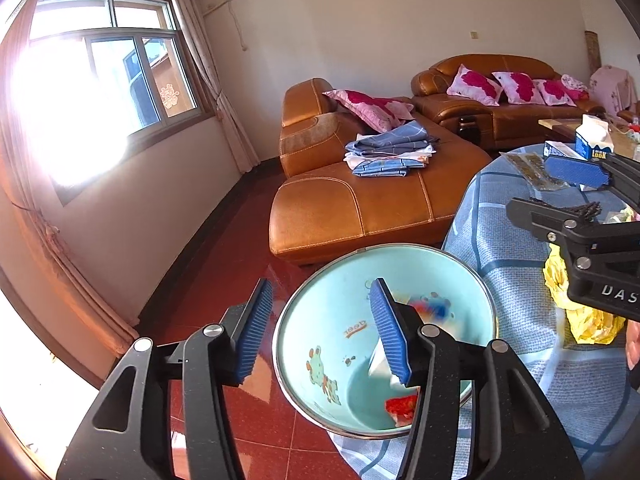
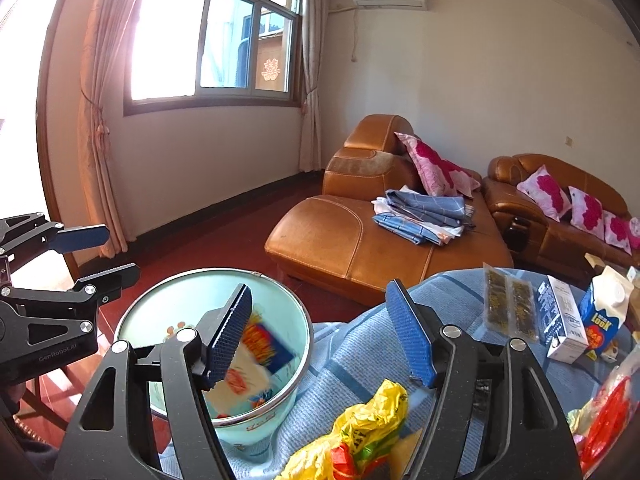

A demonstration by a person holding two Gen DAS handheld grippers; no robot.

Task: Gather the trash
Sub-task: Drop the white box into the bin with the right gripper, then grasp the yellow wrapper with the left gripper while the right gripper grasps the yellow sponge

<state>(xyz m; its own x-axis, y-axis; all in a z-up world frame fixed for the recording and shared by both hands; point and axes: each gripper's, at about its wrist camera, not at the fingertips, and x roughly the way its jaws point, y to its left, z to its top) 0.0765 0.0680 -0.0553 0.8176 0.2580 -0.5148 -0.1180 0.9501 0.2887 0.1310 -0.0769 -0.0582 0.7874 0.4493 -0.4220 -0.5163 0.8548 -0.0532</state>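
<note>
A light blue bin (image 1: 320, 344) with cartoon prints stands beside the table; it also shows in the right wrist view (image 2: 288, 320). Wrappers lie in it (image 1: 402, 406), and a blurred blue and orange packet (image 2: 266, 346) is dropping in. My left gripper (image 1: 324, 332) is open and empty over the bin's near rim. My right gripper (image 2: 324, 336) is open and empty above the bin and table edge; it also shows in the left wrist view (image 1: 560, 188). A yellow crumpled bag (image 2: 360, 432) lies on the table below it.
The round table has a blue checked cloth (image 2: 352, 360). On it are a milk carton (image 2: 602, 316), a white box (image 2: 562, 320), a clear snack packet (image 2: 506, 304) and red wrappers (image 2: 604, 420). An orange leather sofa (image 2: 360, 240) with folded cloths stands behind. The floor is red tile (image 1: 224, 280).
</note>
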